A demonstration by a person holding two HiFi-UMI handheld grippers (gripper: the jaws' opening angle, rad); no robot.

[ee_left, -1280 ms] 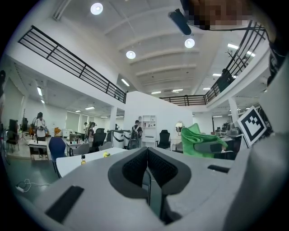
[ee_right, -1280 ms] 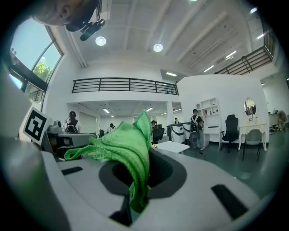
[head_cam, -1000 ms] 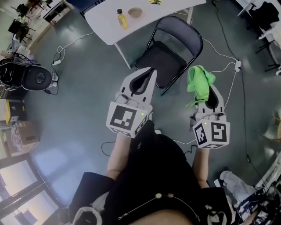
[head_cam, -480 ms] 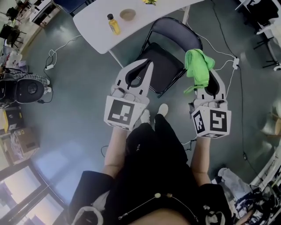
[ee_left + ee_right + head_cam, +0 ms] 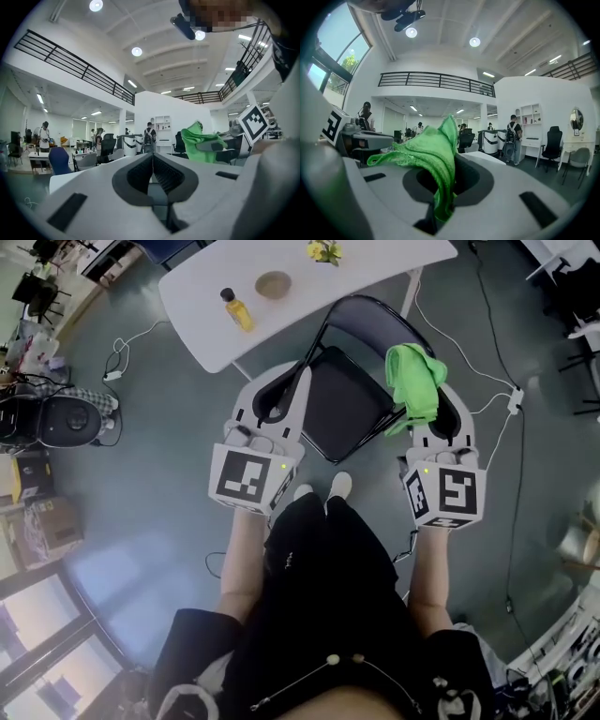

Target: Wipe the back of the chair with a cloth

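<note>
The right tool (image 5: 429, 395), pinched tight on the green cloth (image 5: 413, 381), holds it above the folding chair (image 5: 345, 404), seemingly ready to wipe its backrest (image 5: 380, 320), while the left tool (image 5: 298, 381) stays clear, closed and empty.

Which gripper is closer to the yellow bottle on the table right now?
Left. The left gripper is below and right of the yellow bottle; the right gripper, clamping the green cloth, is farther, across the chair.
</note>
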